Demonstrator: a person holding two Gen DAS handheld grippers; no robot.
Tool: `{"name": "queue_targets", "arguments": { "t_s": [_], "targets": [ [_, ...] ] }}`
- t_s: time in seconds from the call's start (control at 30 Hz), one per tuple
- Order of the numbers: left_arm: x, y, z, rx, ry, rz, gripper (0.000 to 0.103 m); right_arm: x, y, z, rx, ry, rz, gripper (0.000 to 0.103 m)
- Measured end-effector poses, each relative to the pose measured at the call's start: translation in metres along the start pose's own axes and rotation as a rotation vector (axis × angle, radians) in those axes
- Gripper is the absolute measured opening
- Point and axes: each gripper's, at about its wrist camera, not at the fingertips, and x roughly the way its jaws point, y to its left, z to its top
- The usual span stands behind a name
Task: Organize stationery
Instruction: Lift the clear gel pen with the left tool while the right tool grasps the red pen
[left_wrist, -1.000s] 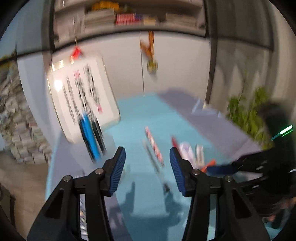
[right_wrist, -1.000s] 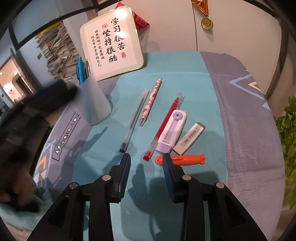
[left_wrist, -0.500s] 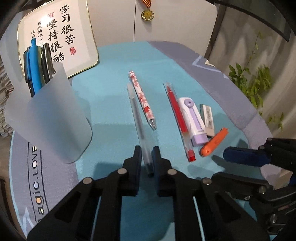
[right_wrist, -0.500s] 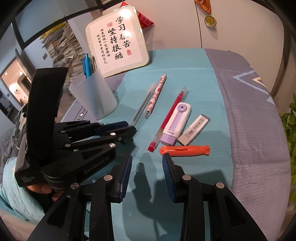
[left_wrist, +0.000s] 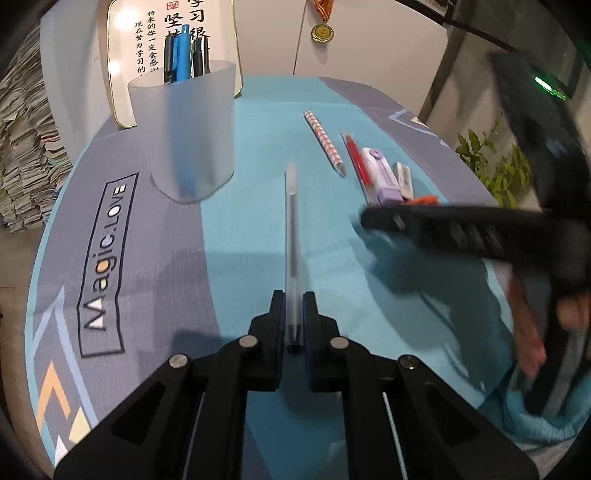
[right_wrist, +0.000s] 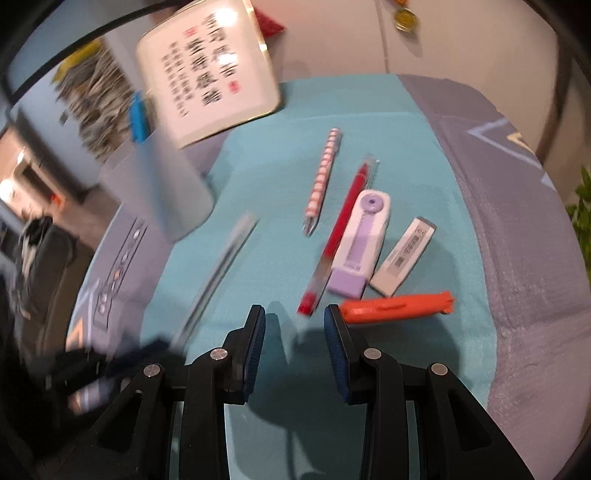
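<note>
A blue-grey desk mat (left_wrist: 122, 229) covers the table. Only the left wrist view shows the frosted pen cup (left_wrist: 183, 129) sharply, with pens standing in it. The left gripper (left_wrist: 294, 314) is clamped on the clear gel pen (left_wrist: 291, 229) near its tip. The right gripper (right_wrist: 294, 328) hangs partly open with nothing between its jaws, just before the red pen (right_wrist: 340, 236), correction tape (right_wrist: 360, 243), eraser (right_wrist: 404, 256) and orange cutter (right_wrist: 395, 308), clearest in the right wrist view.

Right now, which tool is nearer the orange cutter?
Right. The right tool hangs open just beside the orange cutter, not touching it. The left tool is farther off, shut on the clear pen.
</note>
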Motion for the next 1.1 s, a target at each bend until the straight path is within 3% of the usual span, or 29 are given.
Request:
{"name": "queue_targets", "arguments": {
  "t_s": [0.13, 0.2, 0.27, 0.43, 0.57, 0.7, 0.73, 0.8, 0.9, 0.97, 1.0, 1.03, 1.07, 1.1],
  "targets": [
    [-0.002, -0.005, -0.001, 0.016, -0.005, -0.002, 0.007, 0.009, 0.006, 0.01, -0.01, -0.021, -0.056, 0.035],
    [-0.003, -0.006, -0.001, 0.021, -0.011, -0.005, 0.007, 0.012, 0.009, 0.012, -0.047, -0.024, -0.131, 0.017],
    [-0.007, -0.005, -0.001, 0.02, -0.019, -0.006, 0.007, 0.009, 0.005, 0.011, -0.052, -0.007, -0.103, 0.012],
    [-0.005, -0.005, 0.009, 0.02, -0.02, -0.002, 0.012, -0.012, 0.005, -0.017, -0.166, 0.067, 0.011, 0.011],
    [0.001, -0.004, 0.025, 0.015, -0.029, -0.01, 0.032, -0.038, -0.005, -0.051, -0.236, 0.129, 0.034, 0.01],
    [0.023, -0.006, 0.034, 0.011, 0.02, 0.01, 0.029, -0.052, -0.015, -0.069, -0.254, 0.133, 0.0, 0.01],
    [0.023, -0.006, 0.034, 0.013, 0.001, 0.016, 0.026, -0.052, -0.016, -0.07, -0.252, 0.136, 0.003, 0.01],
    [0.021, -0.008, 0.032, 0.028, 0.008, 0.014, 0.008, -0.05, -0.019, -0.073, -0.251, 0.156, 0.024, 0.01],
    [0.013, -0.004, 0.022, -0.033, 0.049, -0.067, 0.007, -0.051, -0.018, -0.067, -0.26, 0.139, 0.025, 0.01],
    [0.003, -0.007, 0.009, -0.024, 0.056, -0.056, 0.007, -0.057, -0.017, -0.056, -0.258, 0.088, 0.015, 0.016],
    [-0.001, -0.01, 0.005, -0.014, 0.057, -0.047, 0.007, -0.058, -0.017, -0.051, -0.257, 0.071, 0.01, 0.022],
    [-0.005, -0.013, 0.002, -0.001, 0.055, -0.045, 0.007, -0.058, -0.016, -0.045, -0.257, 0.055, 0.006, 0.039],
    [-0.007, -0.016, 0.0, 0.009, 0.051, -0.046, 0.007, -0.057, -0.013, -0.037, -0.258, 0.031, 0.009, 0.046],
    [-0.012, -0.019, 0.0, 0.023, 0.04, -0.041, 0.007, -0.055, -0.01, -0.032, -0.26, 0.027, 0.02, 0.046]
  ]
}}
